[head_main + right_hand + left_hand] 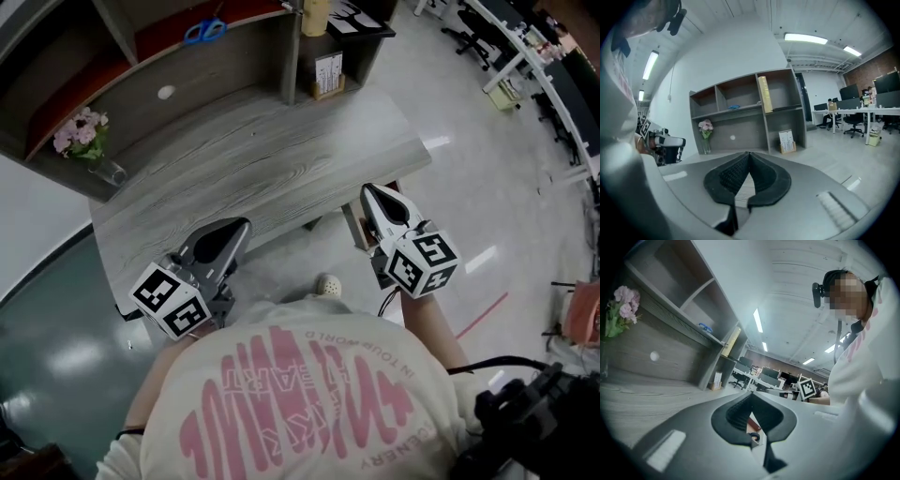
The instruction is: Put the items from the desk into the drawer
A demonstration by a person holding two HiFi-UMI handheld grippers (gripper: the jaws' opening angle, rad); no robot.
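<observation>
The grey wood desk [281, 159] has a bare top in the head view. My left gripper [246, 223] hangs over its near edge, jaws shut with nothing between them; in the left gripper view its tips [751, 393] meet. My right gripper [367, 189] is at the desk's near right edge, also shut and holding nothing, and its tips [748, 153] touch in the right gripper view. Just below the desk edge, beside the right gripper, shows a brown strip [353, 225] that may be the drawer; its inside is hidden.
A shelf unit stands at the back of the desk, with pink flowers in a vase [82, 133], blue scissors [204, 31], a yellow box [316, 14] and a small calendar [328, 73]. Office chairs and tables [506, 47] stand far right.
</observation>
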